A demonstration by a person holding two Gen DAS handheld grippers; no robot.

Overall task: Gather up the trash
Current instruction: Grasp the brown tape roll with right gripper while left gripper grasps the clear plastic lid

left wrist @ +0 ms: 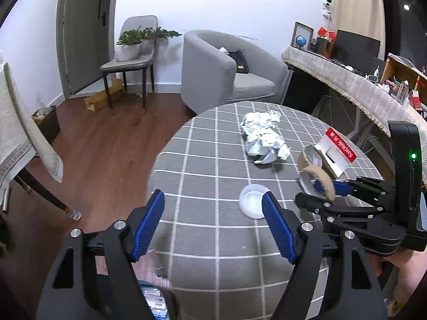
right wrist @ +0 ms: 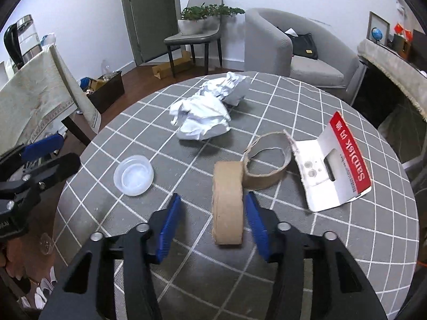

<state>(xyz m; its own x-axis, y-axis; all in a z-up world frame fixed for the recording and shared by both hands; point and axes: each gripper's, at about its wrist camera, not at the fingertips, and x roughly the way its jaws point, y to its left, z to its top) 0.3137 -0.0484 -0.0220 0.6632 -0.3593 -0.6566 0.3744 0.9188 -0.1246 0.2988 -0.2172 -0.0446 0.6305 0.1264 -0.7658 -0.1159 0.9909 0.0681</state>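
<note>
- Cardboard ring point(right wrist: 228, 205) stands on edge on the checked table point(right wrist: 347, 240), between the right gripper's point(right wrist: 212, 220) parted pads, untouched.
- Left gripper point(left wrist: 213, 213) is spread wide beside the plastic lid point(left wrist: 252, 200).
- Grasping step: next, squeeze and lift.

On the round table point(right wrist: 347, 266), crumpled paper point(right wrist: 205, 117) lies farthest back, plastic lid point(right wrist: 134, 174) front left, cardboard rings point(right wrist: 228, 202) (one upright) centre, card packaging point(right wrist: 336, 165) right

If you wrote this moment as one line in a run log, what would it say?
left hand-held gripper: open above plastic lid | right hand-held gripper: open around upright cardboard tape core | crumpled paper, SanDisk card: on table
</note>
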